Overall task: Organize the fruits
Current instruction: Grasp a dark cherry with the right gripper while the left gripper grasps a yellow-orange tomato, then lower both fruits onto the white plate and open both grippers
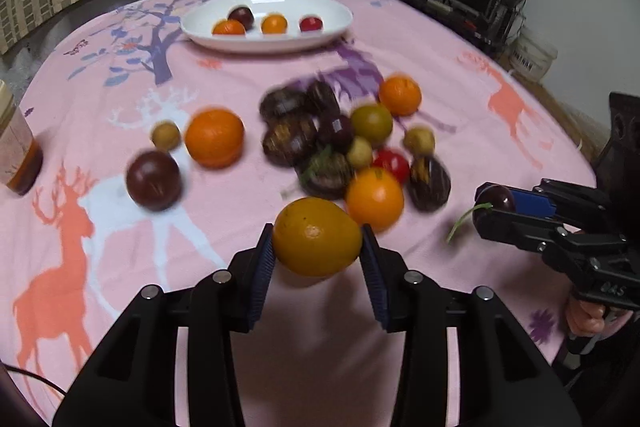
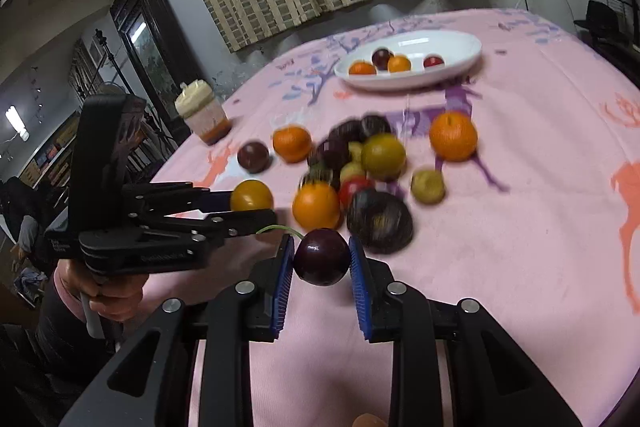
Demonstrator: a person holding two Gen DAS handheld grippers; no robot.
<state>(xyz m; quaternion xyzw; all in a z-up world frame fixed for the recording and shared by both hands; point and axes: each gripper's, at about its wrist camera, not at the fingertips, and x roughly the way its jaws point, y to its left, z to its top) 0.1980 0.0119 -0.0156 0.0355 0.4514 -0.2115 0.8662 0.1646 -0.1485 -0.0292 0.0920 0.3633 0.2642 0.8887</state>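
My left gripper [image 1: 318,247] is shut on a yellow-orange fruit [image 1: 316,237], held above the pink tablecloth; it also shows in the right wrist view [image 2: 251,195]. My right gripper [image 2: 322,259] is shut on a dark cherry [image 2: 322,257] with a green stem; it also shows in the left wrist view [image 1: 494,201]. A pile of loose fruit [image 1: 340,139] lies mid-table: oranges, dark plums, small yellow-green fruits, a red one. A white oval plate [image 1: 320,39] at the far side holds several small fruits.
A jar [image 1: 16,155] with brown contents stands at the table's left edge. A lone dark plum [image 1: 154,181] and an orange [image 1: 214,137] lie left of the pile. Curtains hang behind the table; shelves with electronics stand at the far right.
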